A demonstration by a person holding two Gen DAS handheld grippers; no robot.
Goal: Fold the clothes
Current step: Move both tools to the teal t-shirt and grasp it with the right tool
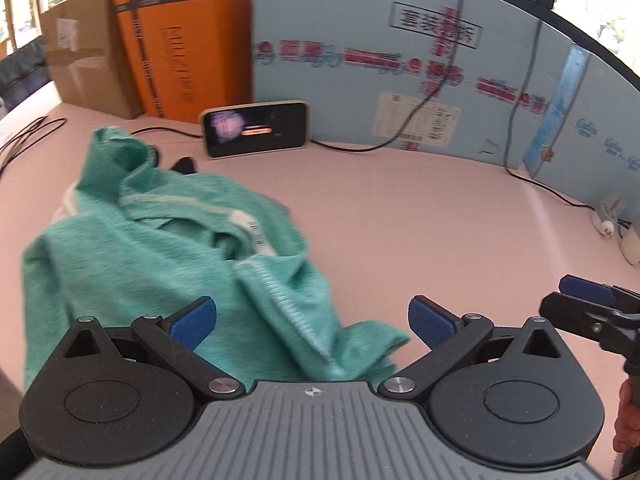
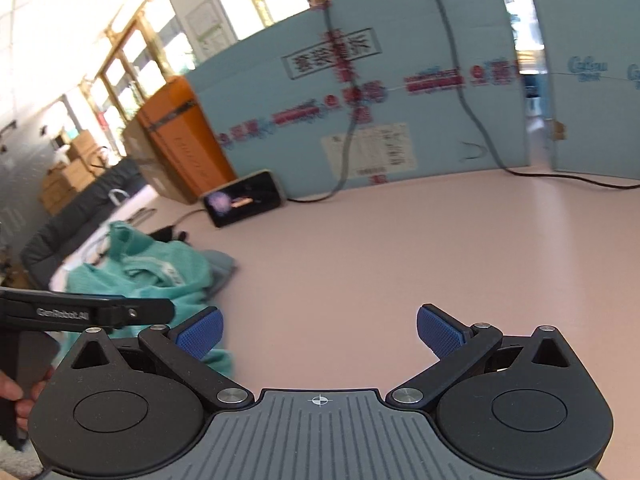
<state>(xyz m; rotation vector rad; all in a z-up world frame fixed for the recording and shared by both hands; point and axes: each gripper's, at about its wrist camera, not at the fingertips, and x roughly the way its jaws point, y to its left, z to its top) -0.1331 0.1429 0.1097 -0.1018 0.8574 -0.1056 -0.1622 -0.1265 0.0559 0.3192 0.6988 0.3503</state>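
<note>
— While both tools hang over the pink table (image 2: 400,248), what are their jaws doing?

— The left gripper (image 1: 312,322) has its blue pads spread wide, grasping nothing; a fold of the green garment (image 1: 160,256) lies under and between them, but whether a pad touches it I cannot tell. The right gripper (image 2: 318,330) is likewise released, with bare tabletop between its fingers.

— And the garment itself?

— Crumpled in a heap on the table's left part, a white label (image 1: 256,234) showing at its neckline; the print on that label is too blurred to read. A bit of grey cloth (image 2: 222,266) peeks out at the heap's far edge.

— Any writing legible?

— "GenRobot.AI" on the side of the left tool, seen from the right wrist view. The pale blue cardboard panel (image 1: 400,60) behind carries a boxed line of Chinese characters and red print, all smeared (motion blur), plus a white shipping sticker (image 1: 416,126). An orange box (image 1: 180,36) stands beside a brown carton (image 1: 84,52); its lettering is unclear.

— Anything else?

— A phone (image 1: 256,128) leans against the panel, screen lit, a black cable (image 1: 360,148) running from it.
</note>
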